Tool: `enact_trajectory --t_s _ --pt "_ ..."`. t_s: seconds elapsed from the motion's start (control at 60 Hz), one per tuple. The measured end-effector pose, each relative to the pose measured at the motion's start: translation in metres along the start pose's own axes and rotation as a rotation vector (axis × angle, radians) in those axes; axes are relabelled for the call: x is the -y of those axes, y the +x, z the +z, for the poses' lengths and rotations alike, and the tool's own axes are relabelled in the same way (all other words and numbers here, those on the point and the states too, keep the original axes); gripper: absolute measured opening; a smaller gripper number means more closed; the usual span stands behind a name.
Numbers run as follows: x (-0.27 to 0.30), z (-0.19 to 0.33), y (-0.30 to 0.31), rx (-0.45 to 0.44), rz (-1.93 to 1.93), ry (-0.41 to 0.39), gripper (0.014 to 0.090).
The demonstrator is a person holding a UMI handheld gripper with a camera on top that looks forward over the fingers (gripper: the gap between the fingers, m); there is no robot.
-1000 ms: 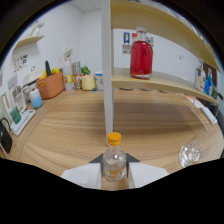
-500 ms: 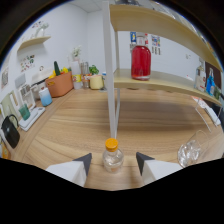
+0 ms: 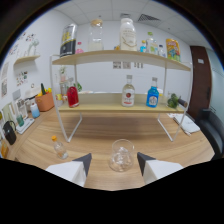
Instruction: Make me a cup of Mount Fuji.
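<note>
A clear empty glass (image 3: 121,154) stands on the wooden table (image 3: 100,137), just ahead of my fingertips and in line with the gap between them. My gripper (image 3: 112,160) is open, with space on both sides of the glass. A small clear bottle with an orange cap (image 3: 58,147) stands upright on the table, off to the left of the left finger (image 3: 80,165) and apart from it.
A white-framed two-level shelf (image 3: 120,107) stands beyond the glass. Its lower board holds a red bottle (image 3: 73,96), a clear bottle with a red label (image 3: 128,92) and a blue bottle (image 3: 152,96). Several containers line the top board. A terracotta pot (image 3: 45,101) stands far left.
The fingers opened and let go of the orange-capped bottle. The gripper then pulled back and swung right, so the bottle now stands to the left and the glass is ahead.
</note>
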Motion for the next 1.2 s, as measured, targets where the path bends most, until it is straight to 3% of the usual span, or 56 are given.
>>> enact_trajectory --t_s 0.083,0.283,0.433,0.567,0.817,1.033,1.2 --pt "0.005 -0.002 0.035 -0.025 0.003 -0.010 0.0858" --pt "0.093 0.022 0.095 -0.018 0.016 0.141 0.0857" --pt "0.139 0.066 0.124 -0.011 -0.009 0.200 0.0836" --pt "0.148 0.103 0.134 0.007 -0.035 0.190 0.0743" --pt "0.140 0.141 0.135 0.042 -0.045 0.136 0.0376" --pt "0.141 0.134 0.139 0.018 0.012 0.139 0.0358" --pt "0.149 0.093 0.138 0.009 0.025 0.192 0.0356"
